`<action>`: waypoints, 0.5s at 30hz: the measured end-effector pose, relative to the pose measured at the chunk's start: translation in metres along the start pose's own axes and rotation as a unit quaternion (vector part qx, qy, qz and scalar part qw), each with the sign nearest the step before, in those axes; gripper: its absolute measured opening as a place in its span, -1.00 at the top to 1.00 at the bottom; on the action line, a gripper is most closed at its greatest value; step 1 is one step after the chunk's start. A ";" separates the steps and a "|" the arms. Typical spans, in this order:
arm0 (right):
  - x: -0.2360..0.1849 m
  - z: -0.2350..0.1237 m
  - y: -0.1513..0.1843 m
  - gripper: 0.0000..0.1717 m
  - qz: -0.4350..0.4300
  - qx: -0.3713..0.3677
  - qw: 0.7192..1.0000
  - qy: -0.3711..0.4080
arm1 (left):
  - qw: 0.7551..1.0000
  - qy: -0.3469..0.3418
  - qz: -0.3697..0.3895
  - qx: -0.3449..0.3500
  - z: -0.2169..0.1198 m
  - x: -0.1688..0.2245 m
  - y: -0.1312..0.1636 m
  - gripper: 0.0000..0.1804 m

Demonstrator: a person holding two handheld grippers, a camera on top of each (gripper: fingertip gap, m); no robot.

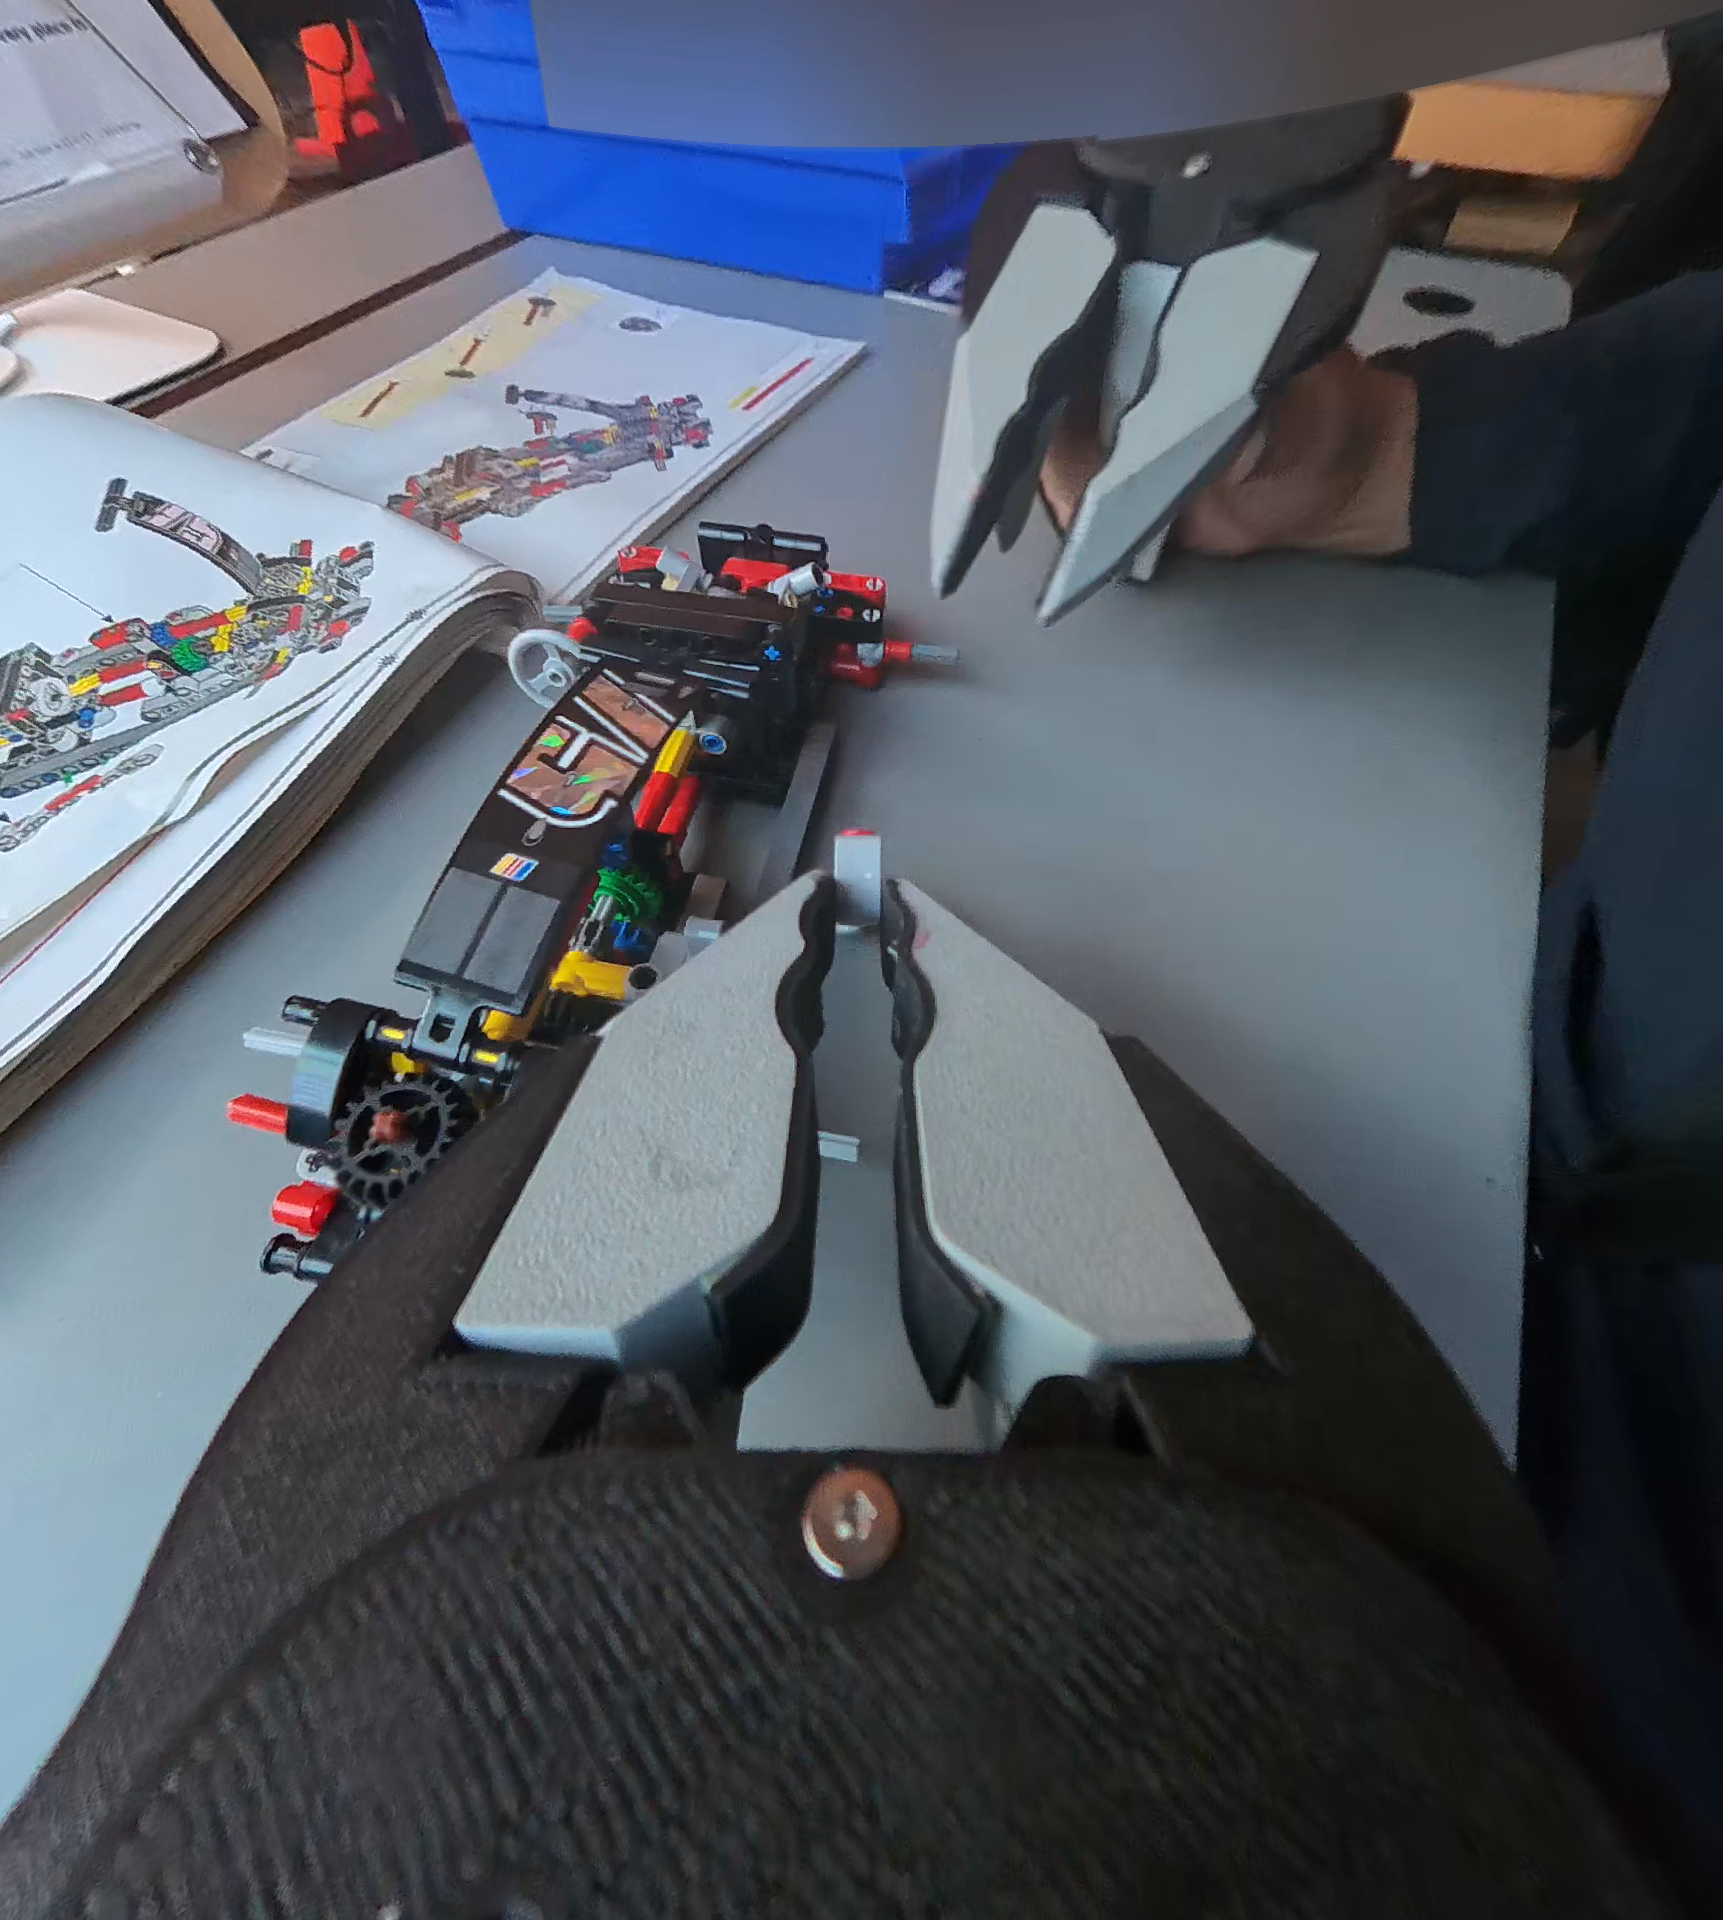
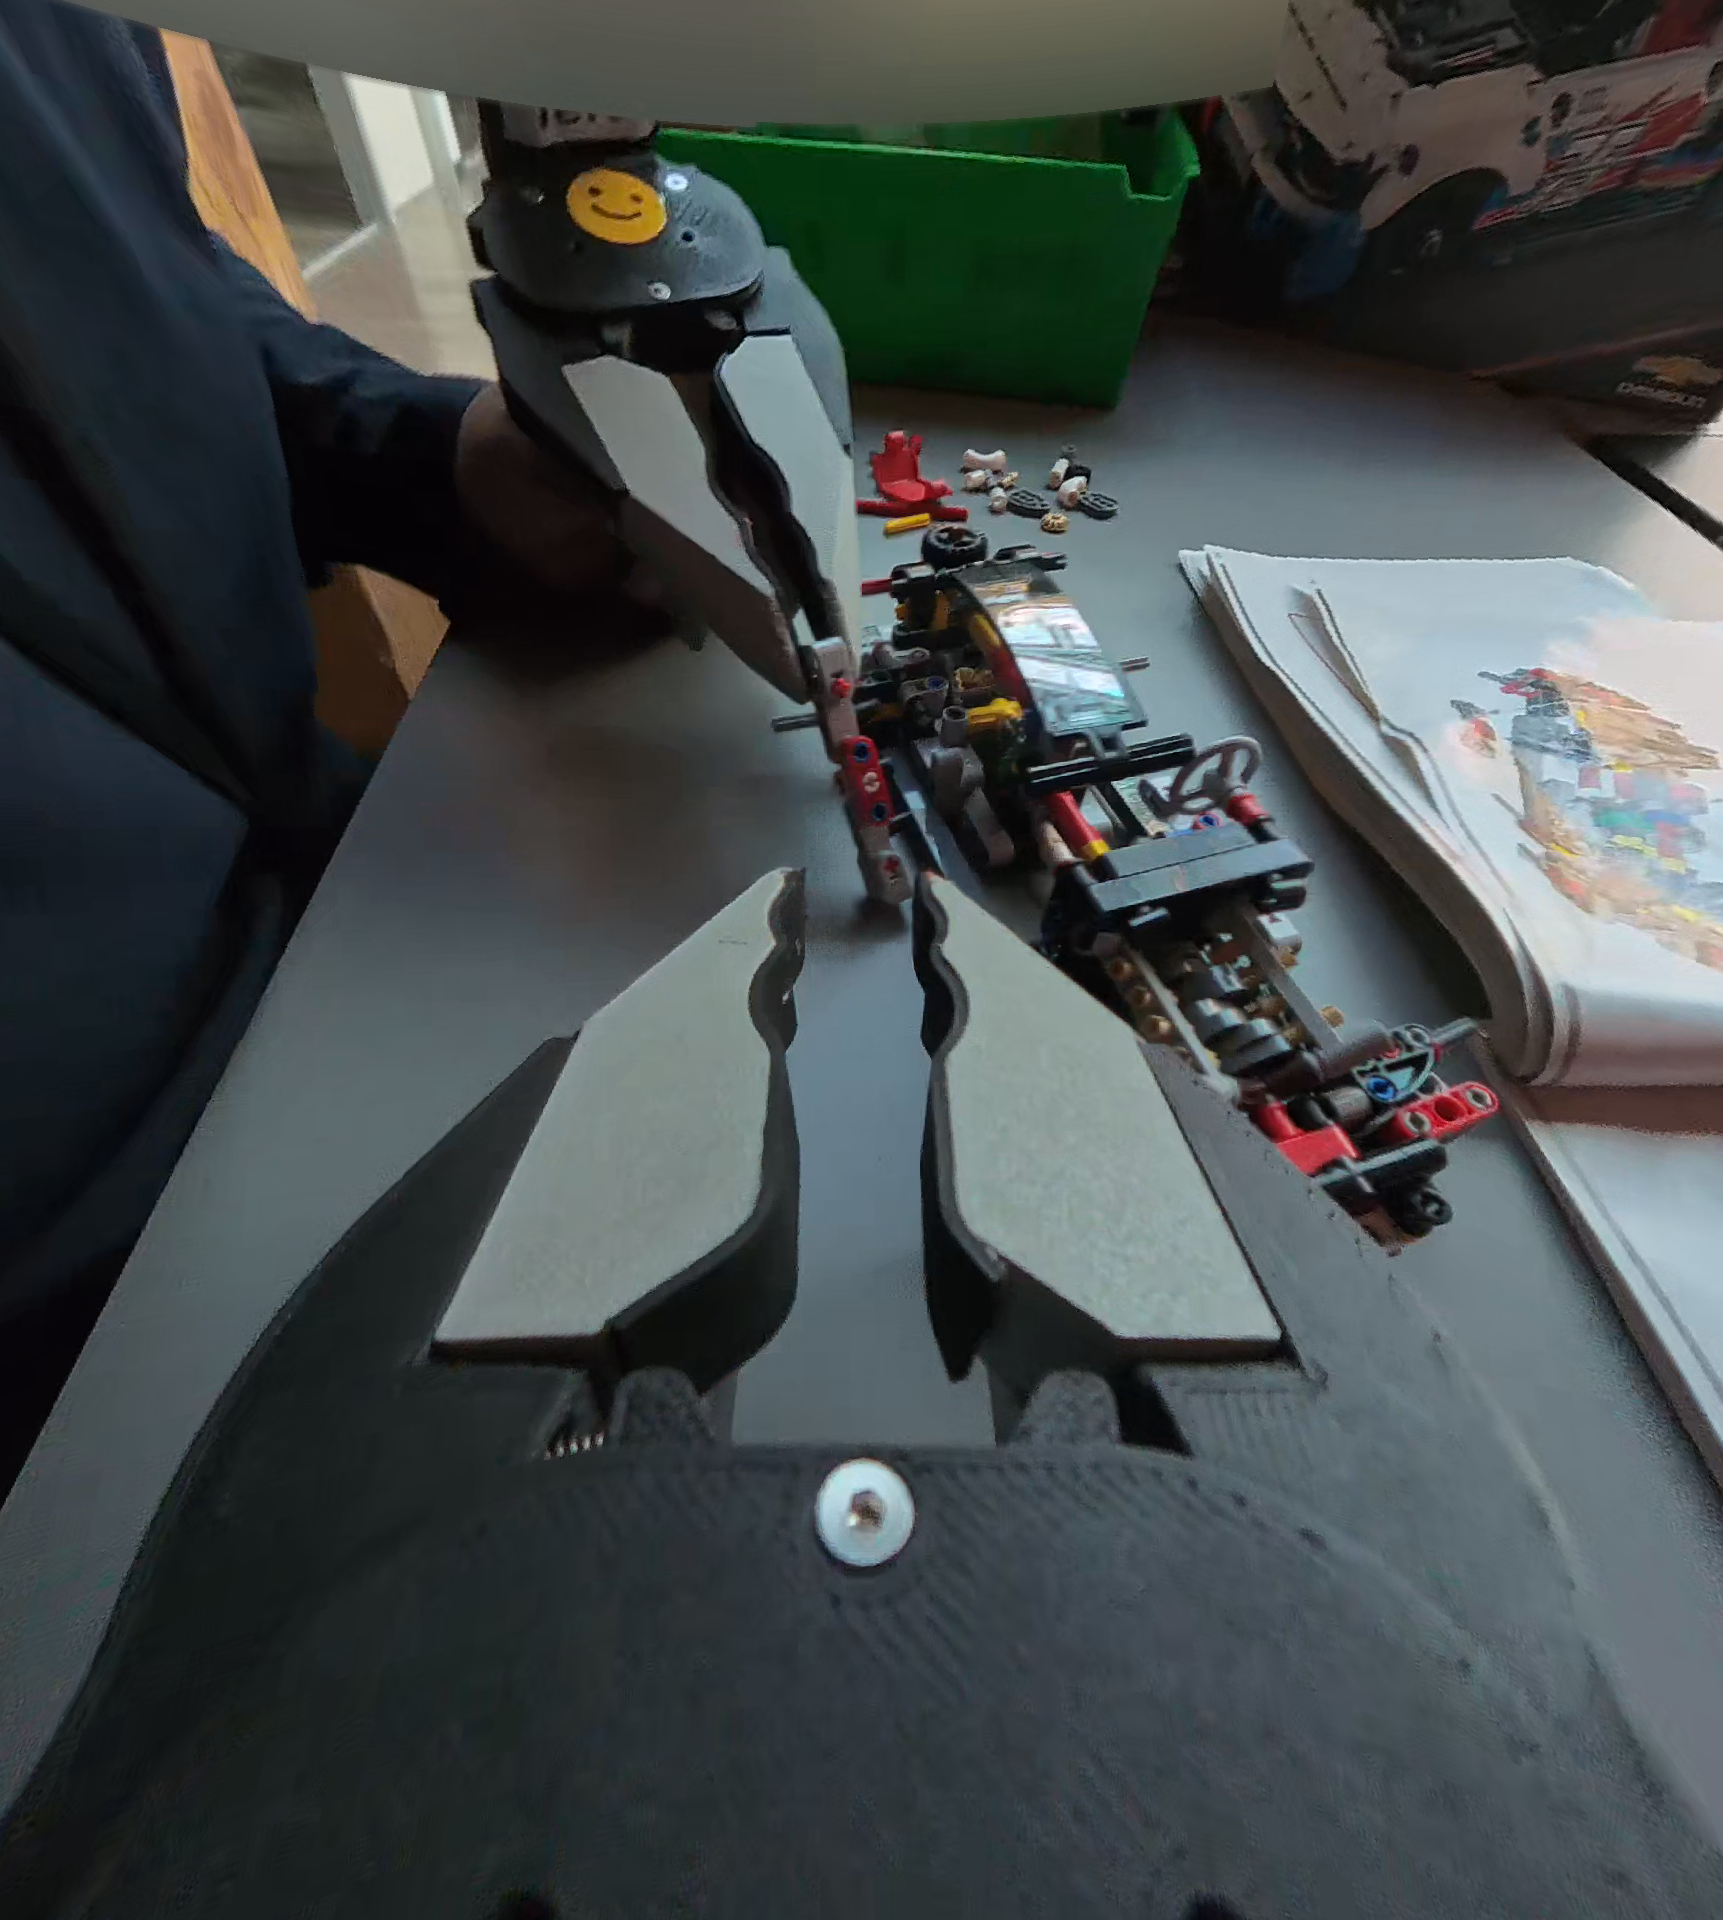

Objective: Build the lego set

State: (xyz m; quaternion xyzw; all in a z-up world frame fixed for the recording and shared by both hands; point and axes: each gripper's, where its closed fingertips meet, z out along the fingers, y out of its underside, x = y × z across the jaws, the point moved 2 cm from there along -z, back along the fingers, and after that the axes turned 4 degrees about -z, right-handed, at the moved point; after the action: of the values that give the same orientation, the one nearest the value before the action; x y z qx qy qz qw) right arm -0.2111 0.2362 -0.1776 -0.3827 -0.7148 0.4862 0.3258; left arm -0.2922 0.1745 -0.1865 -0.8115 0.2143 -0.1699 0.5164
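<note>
Two hand-held grippers: left (image 1: 852,883) clamped on grey beam (image 1: 857,868), right (image 2: 857,883) apart.

Soft daylight; blurred, warped edges

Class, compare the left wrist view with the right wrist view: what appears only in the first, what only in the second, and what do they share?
Only the left wrist view shows the blue bins and the clear stand with a printed sheet.

Only the right wrist view shows the green bin, the loose small parts, the printed box and the yellow smiley sticker.

Both show the grey table, the brick-built car chassis, the open instruction book, the left gripper shut on a grey beam, and the right gripper, fingers apart.
</note>
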 end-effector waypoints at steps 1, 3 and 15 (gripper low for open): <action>-0.003 0.000 0.002 0.80 -0.011 -0.009 1.000 0.004 | 1.000 -0.001 0.006 -0.010 0.002 0.001 0.002 0.93; -0.003 -0.001 0.003 0.80 -0.019 -0.012 1.000 0.018 | 0.999 0.006 0.015 -0.030 0.006 0.004 0.006 0.93; -0.008 0.026 0.032 0.79 -0.079 -0.161 0.983 0.033 | 0.988 -0.014 0.055 -0.142 0.015 0.011 0.036 0.93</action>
State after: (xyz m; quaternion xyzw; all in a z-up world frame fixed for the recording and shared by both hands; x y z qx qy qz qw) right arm -0.2212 0.2253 -0.2169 -0.3881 -0.8007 0.3249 0.3205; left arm -0.2809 0.1670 -0.2246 -0.8658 0.2734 -0.0971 0.4076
